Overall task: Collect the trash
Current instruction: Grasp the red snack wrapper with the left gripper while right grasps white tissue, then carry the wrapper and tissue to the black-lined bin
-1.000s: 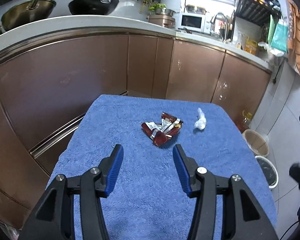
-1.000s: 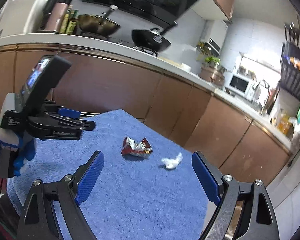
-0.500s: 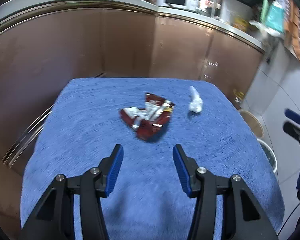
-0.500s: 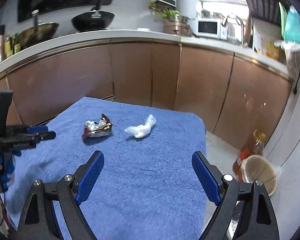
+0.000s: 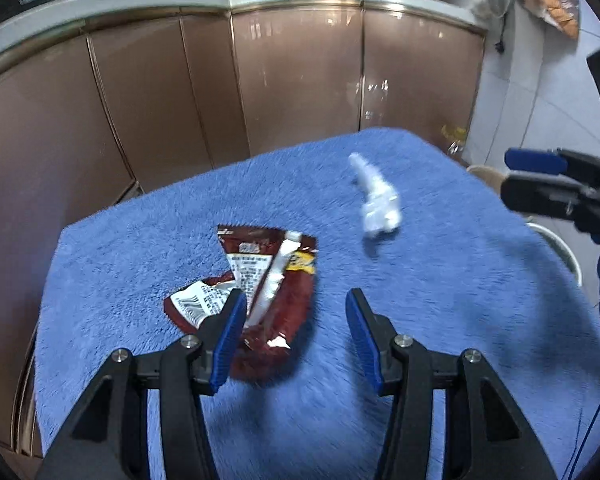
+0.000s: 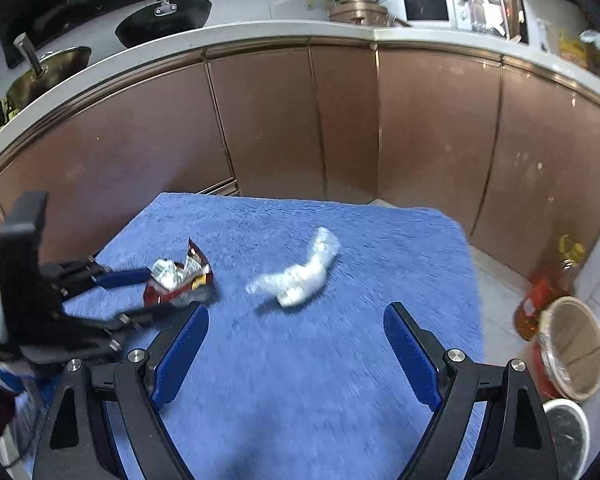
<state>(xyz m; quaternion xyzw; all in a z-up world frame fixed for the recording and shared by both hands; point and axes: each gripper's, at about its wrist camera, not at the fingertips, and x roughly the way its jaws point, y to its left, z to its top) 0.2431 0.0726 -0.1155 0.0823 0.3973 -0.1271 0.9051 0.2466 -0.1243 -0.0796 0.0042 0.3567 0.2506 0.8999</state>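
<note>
Left wrist view: left gripper [image 5: 296,320] spread at the red wrapper [image 5: 268,280].
Its jaws flanked the wrapper, unclosed; right gripper [image 6: 296,344] gaped before the white plastic wad [image 6: 300,276] mid-counter [image 6: 340,380], bare cloth around.

Brown cabinets [image 6: 340,120] fill twelve o'clock; above them sit a black wok [image 6: 164,20] at eleven and a white microwave [image 6: 426,7] at one — an oil bottle [image 6: 548,280] stands at three.

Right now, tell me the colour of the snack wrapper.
Dark red snack wrapper with white printed panels; left wrist view shows it best.
</note>
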